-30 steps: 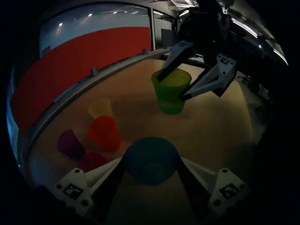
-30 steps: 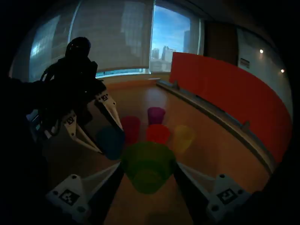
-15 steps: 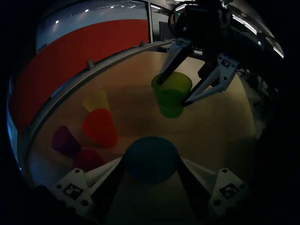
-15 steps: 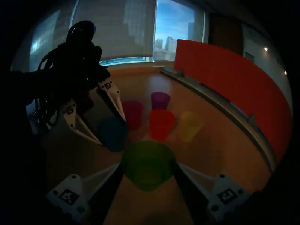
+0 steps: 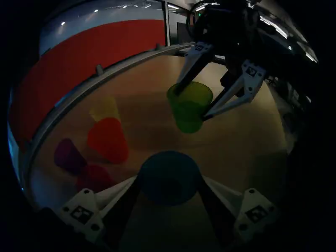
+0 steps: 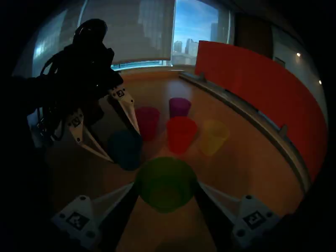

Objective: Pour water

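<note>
**Two cups, one clamped in each gripper, over the wooden table**

Both tools are clenched on cups. In the left gripper view the left gripper (image 5: 169, 181) has its two fingers pressed on either side of a blue cup (image 5: 168, 166), which sits right between the tips at the near edge of the scene. In the right gripper view the right gripper (image 6: 166, 185) grips a green cup (image 6: 166, 178) in the same way.

Seen from the right gripper view, the left gripper (image 6: 124, 145) comes in from the far left, its white fingers slanting down and to the right onto the blue cup (image 6: 125, 150). The hand behind it is only a dark silhouette. From the left gripper view, the right gripper (image 5: 192, 104) comes in from the far right, fingers slanting down and to the left around the green cup (image 5: 189, 111). Both cups are close together but apart.

The green cup is translucent and mouth-up, its rim brighter than its body. The blue cup is darker. In this dim light I cannot tell whether either holds water.

Four more cups stand on the table (image 6: 239, 180) beyond them: magenta (image 6: 148, 122), purple (image 6: 179, 107), red (image 6: 180, 134) and yellow (image 6: 213, 136). A red wall panel (image 6: 260, 80) runs along the table's right side.
</note>
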{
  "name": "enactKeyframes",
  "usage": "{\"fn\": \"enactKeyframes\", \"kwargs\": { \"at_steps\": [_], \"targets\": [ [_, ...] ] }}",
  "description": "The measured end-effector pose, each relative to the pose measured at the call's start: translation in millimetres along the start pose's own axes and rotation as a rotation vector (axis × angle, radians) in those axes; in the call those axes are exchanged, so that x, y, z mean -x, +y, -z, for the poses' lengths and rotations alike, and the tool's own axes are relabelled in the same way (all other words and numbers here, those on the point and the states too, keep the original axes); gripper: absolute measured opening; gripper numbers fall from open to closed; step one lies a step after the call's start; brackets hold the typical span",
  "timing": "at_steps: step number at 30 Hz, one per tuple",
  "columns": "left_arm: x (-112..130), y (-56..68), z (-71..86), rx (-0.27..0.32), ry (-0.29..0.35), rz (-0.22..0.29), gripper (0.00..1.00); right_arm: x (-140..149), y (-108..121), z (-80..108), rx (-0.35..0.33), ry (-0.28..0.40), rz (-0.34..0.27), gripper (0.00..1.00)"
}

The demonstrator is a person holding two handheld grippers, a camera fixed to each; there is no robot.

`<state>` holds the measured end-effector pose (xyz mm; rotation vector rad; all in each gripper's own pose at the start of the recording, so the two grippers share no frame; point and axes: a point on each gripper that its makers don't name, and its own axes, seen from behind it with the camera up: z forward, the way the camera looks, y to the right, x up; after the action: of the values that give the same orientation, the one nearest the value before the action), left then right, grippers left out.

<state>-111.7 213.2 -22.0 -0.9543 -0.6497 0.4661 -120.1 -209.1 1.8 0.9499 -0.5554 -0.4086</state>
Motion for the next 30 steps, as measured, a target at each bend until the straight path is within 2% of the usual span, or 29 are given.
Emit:
{"fn": "enactKeyframes", "kwargs": {
  "at_steps": [17,23,30],
  "targets": [
    [14,7.5,-0.3,0.023,-0.029,0.0,0.94,11,0,-8.0,0.003,-0.02,-0.011,0.92],
    [21,2.5,-0.3,-0.004,-0.056,-0.007,0.94,16,-1,-13.4,0.003,-0.025,-0.017,0.92],
    [28,6.8,3.2,-0.006,-0.067,-0.004,0.95,20,-4,-19.1,0.001,-0.029,-0.022,0.92]
  ]
}}
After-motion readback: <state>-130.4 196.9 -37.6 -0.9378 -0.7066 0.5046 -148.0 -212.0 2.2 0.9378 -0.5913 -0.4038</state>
